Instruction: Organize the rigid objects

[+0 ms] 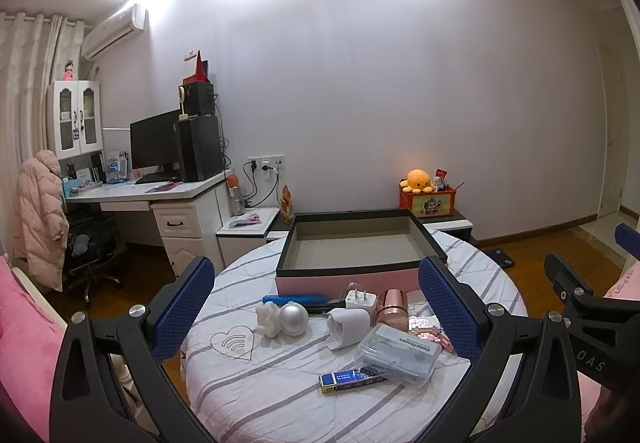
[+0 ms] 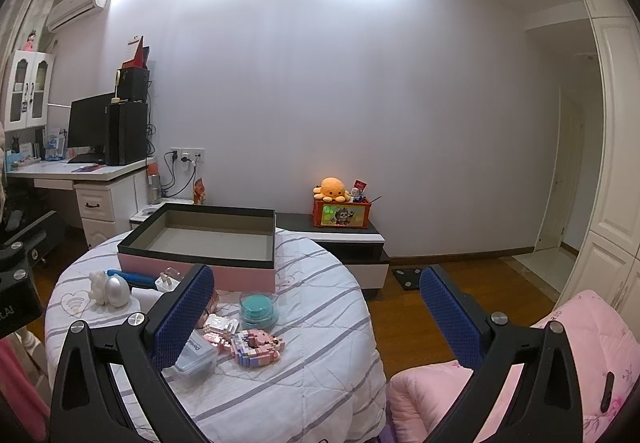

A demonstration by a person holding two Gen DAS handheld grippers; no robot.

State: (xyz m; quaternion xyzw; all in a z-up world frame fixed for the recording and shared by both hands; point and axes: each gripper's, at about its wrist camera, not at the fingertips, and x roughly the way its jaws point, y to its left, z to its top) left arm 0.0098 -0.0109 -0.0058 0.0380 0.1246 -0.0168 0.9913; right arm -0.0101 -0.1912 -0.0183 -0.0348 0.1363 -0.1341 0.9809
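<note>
Item: empty box (image 1: 352,243) at the table's far side; small objects (charger (image 1: 360,299), silver ball (image 1: 294,317), floss case (image 1: 400,353)) just before it. Left gripper (image 1: 316,311) and right gripper (image 2: 316,317) both spread wide, empty. Advice: probably take the nearest piece first, squarely.

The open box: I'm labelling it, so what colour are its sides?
Pink sides under a black rim on the open box, clearest in the right wrist view.

clear case (image 1: 398,353): "Dental Flossers", seemingly | right claw (image 1: 592,307): "DAS"
</note>
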